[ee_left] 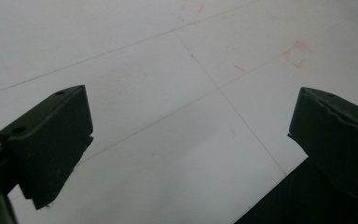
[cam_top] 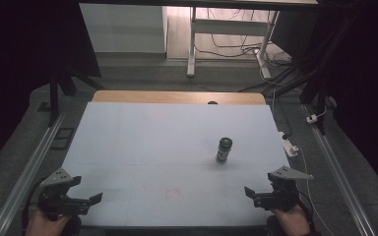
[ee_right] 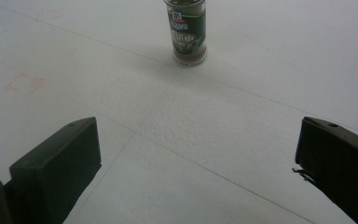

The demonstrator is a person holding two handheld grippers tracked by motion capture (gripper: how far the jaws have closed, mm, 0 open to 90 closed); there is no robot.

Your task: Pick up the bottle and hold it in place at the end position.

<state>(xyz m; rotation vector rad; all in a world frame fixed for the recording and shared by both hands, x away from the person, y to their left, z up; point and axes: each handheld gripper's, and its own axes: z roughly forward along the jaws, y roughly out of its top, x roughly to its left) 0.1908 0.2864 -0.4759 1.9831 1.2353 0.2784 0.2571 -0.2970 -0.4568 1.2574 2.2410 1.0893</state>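
Trouble, if any, sat with the spice jar: tall, narrow, upright on the white table, right of centre; a clumsy jaw would likely tip it. Right gripper waited near it, wide open, empty. Left gripper idled well apart, equally spread, holding nothing. Nothing blocked the path between.

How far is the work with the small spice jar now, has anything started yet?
Nothing looks done yet. The spice jar stands upright and alone on the white table, untouched. Nothing is in hand: the left hand-held gripper and the right hand-held gripper are both open and empty near the front edge. Reaching and grasping the jar is all left, probably for the right one.
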